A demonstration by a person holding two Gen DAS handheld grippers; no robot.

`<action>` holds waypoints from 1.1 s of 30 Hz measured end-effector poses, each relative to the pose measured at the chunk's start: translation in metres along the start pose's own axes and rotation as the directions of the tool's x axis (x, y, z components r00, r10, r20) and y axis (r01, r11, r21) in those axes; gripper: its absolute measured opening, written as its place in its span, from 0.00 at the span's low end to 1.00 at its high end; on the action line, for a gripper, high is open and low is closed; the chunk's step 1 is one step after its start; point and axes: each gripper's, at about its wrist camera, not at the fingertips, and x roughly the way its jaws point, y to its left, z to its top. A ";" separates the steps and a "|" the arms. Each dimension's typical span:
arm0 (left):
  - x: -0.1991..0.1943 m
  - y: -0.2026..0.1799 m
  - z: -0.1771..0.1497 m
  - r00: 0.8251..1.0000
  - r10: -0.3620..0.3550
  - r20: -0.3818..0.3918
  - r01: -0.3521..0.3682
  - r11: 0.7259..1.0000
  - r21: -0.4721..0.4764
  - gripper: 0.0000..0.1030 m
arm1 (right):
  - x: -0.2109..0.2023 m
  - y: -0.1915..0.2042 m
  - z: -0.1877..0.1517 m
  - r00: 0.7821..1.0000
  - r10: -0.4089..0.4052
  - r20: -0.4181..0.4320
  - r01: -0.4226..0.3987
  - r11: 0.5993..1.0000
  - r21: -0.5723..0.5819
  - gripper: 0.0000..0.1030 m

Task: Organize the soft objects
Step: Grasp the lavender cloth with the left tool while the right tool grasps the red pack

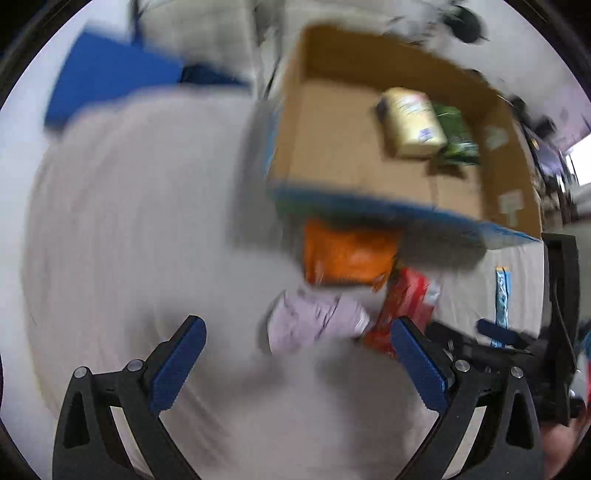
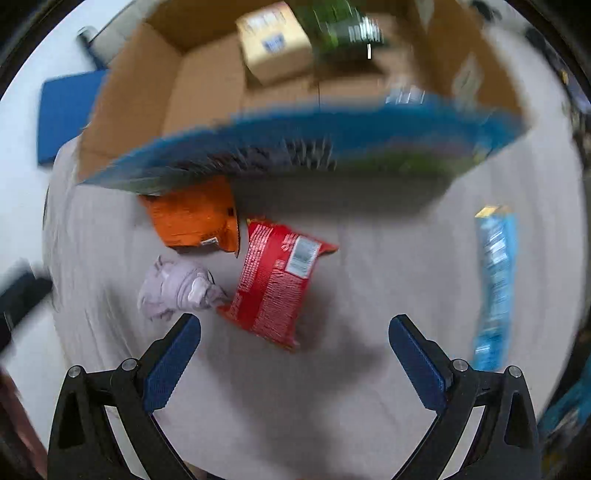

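Even indoor light, heavy motion blur, fisheye-warped edges, dark vignette.

I see a brown cardboard box [image 2: 207, 92] with a blue printed outer wall, holding a pale yellow packet [image 2: 275, 48] and a dark green one [image 2: 336, 26]. On the pale grey worktop [image 2: 369, 369] lie an orange bag [image 2: 192, 218], a red packet [image 2: 275, 284] with white print, a lilac cloth [image 2: 173, 291] and a light blue wrapper [image 2: 495, 280]. My tongs have black arms and blue pads [image 2: 171, 365].

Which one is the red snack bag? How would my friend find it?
Find the big cardboard box with the blue front. On the grey cloth just before it lie an orange bag, a red bag and a lilac cloth bundle. The red bag is the middle one, with a white barcode label.
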 end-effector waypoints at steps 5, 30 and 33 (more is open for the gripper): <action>0.053 0.034 -0.019 0.980 -0.168 -0.111 0.128 0.946 -0.298 0.99 | 0.045 -0.006 0.007 0.999 0.024 -0.026 -0.020 0.986 0.166 0.96; 0.125 -0.031 -0.041 0.953 0.042 -0.301 -0.036 0.999 0.023 0.92 | 0.046 -0.035 -0.029 0.967 -0.183 -0.178 0.161 0.978 -0.130 0.50; 0.114 -0.029 -0.037 0.966 -0.020 -0.257 0.004 0.998 -0.061 0.92 | 0.042 -0.028 -0.036 0.970 -0.190 -0.148 0.172 0.976 -0.131 0.52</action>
